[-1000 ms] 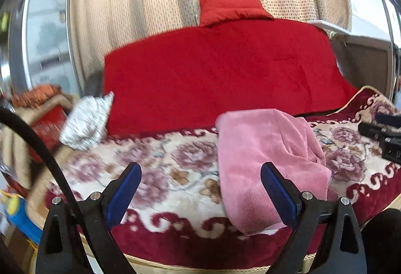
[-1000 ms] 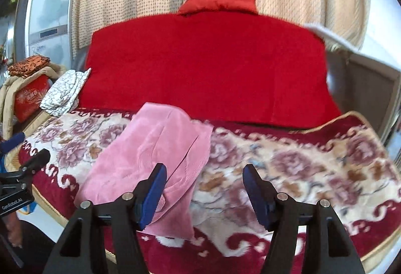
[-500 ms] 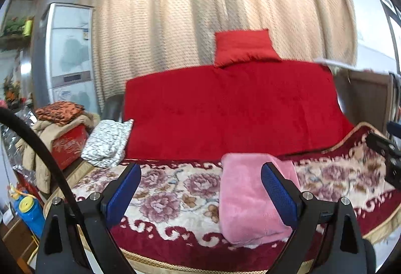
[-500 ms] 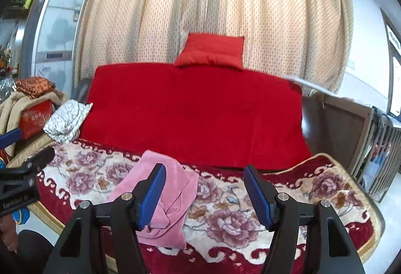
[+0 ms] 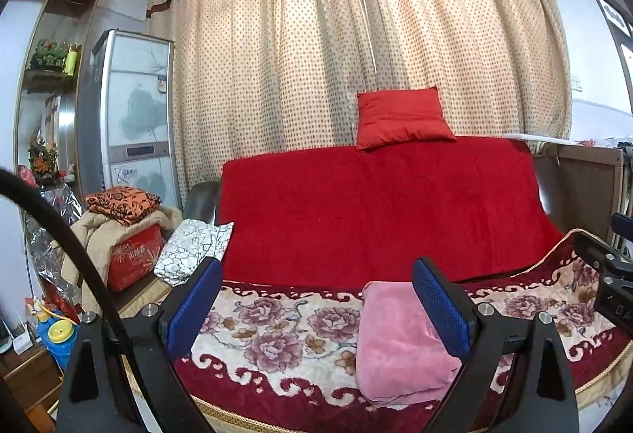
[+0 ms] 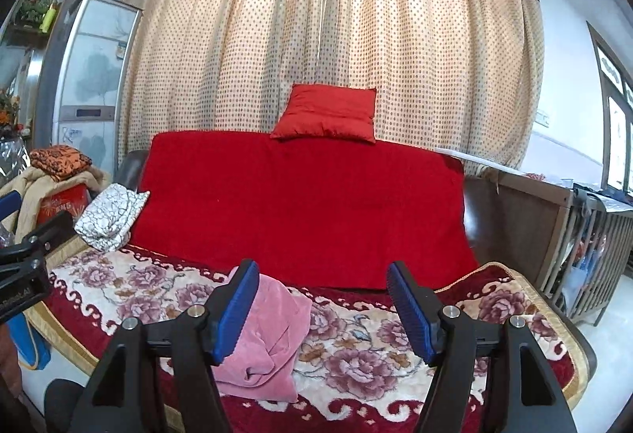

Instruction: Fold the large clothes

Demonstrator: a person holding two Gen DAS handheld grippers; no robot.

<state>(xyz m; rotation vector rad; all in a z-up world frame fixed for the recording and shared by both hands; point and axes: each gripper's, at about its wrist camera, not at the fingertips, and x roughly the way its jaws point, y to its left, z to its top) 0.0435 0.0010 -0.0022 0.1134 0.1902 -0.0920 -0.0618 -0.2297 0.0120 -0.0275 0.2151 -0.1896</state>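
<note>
Garment (image 5: 399,350), pink, soft ribbed plush, folded into a rounded rectangle, is laid on floral sofa cover (image 5: 277,338). Left claw (image 5: 316,310) and right claw (image 6: 322,312) are held wide apart, empty.

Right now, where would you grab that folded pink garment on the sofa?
Probably by the near edge of the pink garment, coming from the front of the sofa seat. It lies folded flat with that edge toward the open grippers, so a low pinch should catch the layers.
</note>
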